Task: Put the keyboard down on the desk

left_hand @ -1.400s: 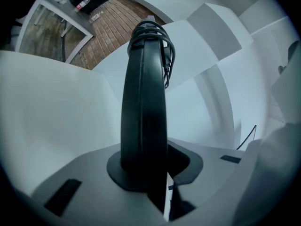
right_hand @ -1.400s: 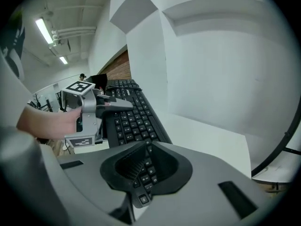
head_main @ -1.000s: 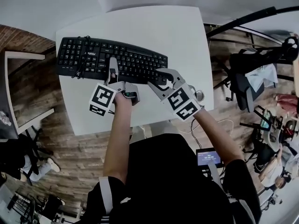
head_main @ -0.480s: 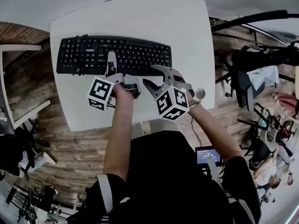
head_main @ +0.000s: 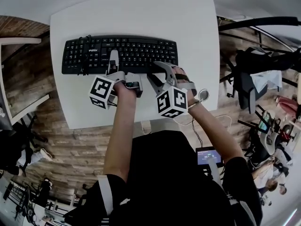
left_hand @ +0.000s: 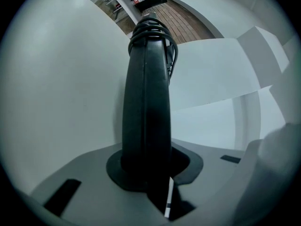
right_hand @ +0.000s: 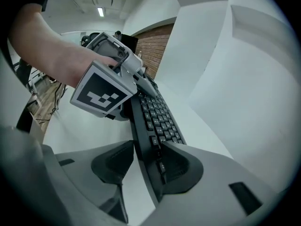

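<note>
White desk (head_main: 197, 32) fills upper frame in head view; black keyboard (head_main: 136, 51) lies across its middle, prob. down or nearly so. Left gripper (left_hand: 146, 166) clamps its near edge. Right gripper (right_hand: 141, 166) has just been opening, jaws loose w/ keyboard edge between. To do: let go, pull back.

The person wears a black short-sleeved top (head_main: 174, 182) with white stripes down each sleeve (head_main: 107, 196). The left hand-held gripper (head_main: 113, 62) and the right hand-held gripper (head_main: 154, 70) are grey plastic, each with two curved jaws lined by dark ribbed pads (right_hand: 113, 163). Each carries a white cube printed with black square markers, the left cube (head_main: 101, 92) and the right cube (head_main: 172, 102). A thin pale cable (head_main: 221, 117) runs near the right cube.
</note>
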Action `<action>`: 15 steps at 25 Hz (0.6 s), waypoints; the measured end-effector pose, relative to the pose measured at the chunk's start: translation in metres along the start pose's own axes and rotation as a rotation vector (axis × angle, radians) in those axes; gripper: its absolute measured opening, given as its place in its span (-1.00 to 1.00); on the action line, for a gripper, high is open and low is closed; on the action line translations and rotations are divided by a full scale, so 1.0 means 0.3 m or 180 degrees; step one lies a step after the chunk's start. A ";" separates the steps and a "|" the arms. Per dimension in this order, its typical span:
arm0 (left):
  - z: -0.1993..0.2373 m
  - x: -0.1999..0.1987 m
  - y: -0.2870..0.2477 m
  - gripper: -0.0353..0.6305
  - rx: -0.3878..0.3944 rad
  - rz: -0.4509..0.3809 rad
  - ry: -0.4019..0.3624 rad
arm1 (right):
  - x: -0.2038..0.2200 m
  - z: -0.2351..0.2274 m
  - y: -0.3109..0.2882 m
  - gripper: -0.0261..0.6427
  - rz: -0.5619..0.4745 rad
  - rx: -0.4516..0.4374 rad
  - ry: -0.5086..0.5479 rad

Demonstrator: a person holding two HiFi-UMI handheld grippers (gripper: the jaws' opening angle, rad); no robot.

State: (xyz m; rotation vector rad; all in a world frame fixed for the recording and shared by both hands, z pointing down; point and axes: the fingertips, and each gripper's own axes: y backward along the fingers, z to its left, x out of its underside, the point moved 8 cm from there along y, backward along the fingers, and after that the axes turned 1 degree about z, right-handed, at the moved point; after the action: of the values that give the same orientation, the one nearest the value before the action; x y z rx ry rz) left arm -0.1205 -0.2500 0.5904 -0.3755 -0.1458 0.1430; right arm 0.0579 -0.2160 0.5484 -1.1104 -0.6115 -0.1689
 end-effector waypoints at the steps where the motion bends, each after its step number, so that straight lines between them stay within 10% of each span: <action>1: 0.004 0.000 0.001 -0.64 0.0005 -0.0007 0.0013 | 0.001 0.000 -0.002 -0.28 0.0009 -0.0007 0.0008; 15: 0.066 0.012 -0.031 -0.64 -0.0045 0.0137 0.0257 | 0.012 -0.007 -0.024 -0.29 0.0178 -0.0039 0.0118</action>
State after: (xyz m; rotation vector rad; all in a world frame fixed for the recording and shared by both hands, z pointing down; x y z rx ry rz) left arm -0.1192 -0.2509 0.6124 -0.3979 -0.0592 0.1691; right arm 0.0586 -0.2205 0.5553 -1.1326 -0.5465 -0.1449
